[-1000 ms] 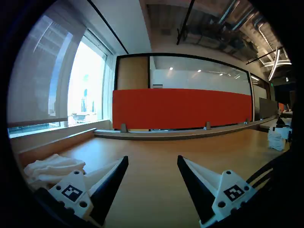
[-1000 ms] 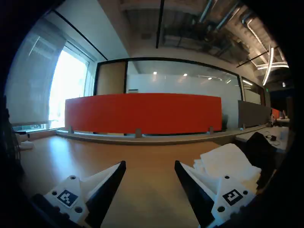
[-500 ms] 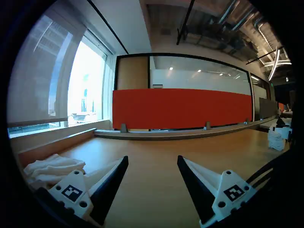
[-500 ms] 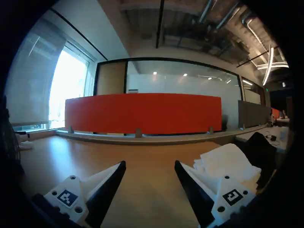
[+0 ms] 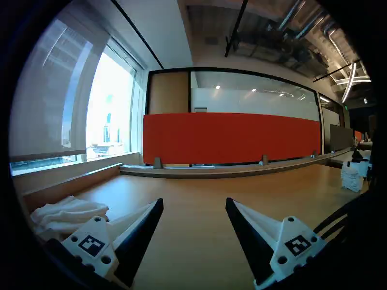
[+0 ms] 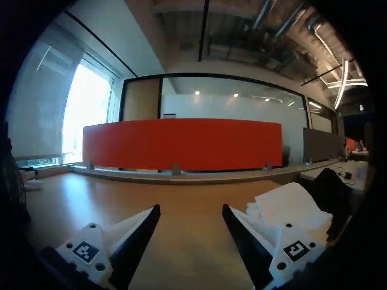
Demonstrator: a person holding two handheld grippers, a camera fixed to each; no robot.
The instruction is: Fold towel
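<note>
**Towel heaped at the side, both tongs wide and empty**

Crumpled white cloth towel (image 5: pixel 67 215) low at the left edge of the left gripper view, heaped on the pale wooden table (image 5: pixel 203 188), just beside and partly behind the left finger of the left gripper (image 5: pixel 193 200). Not between the fingers: jaws spread wide, nothing held. In the right gripper view, right gripper (image 6: pixel 190 207) likewise wide open and empty above bare wood, beside a neat stack of folded white towels (image 6: pixel 290 205) at lower right.

Likely risks: pinching the bunched heap through several layers rather than one edge, leading to a lopsided fold; brushing the finished stack on a swing across and toppling it.

Around: long orange partition panel (image 5: pixel 232 137) across mid-frame, bright window (image 5: pixel 109 116) at upper left, dark object (image 6: pixel 334 191) just behind the stack. Open tabletop ahead of both tongs, no obstacle apparent between left gripper and heap.
</note>
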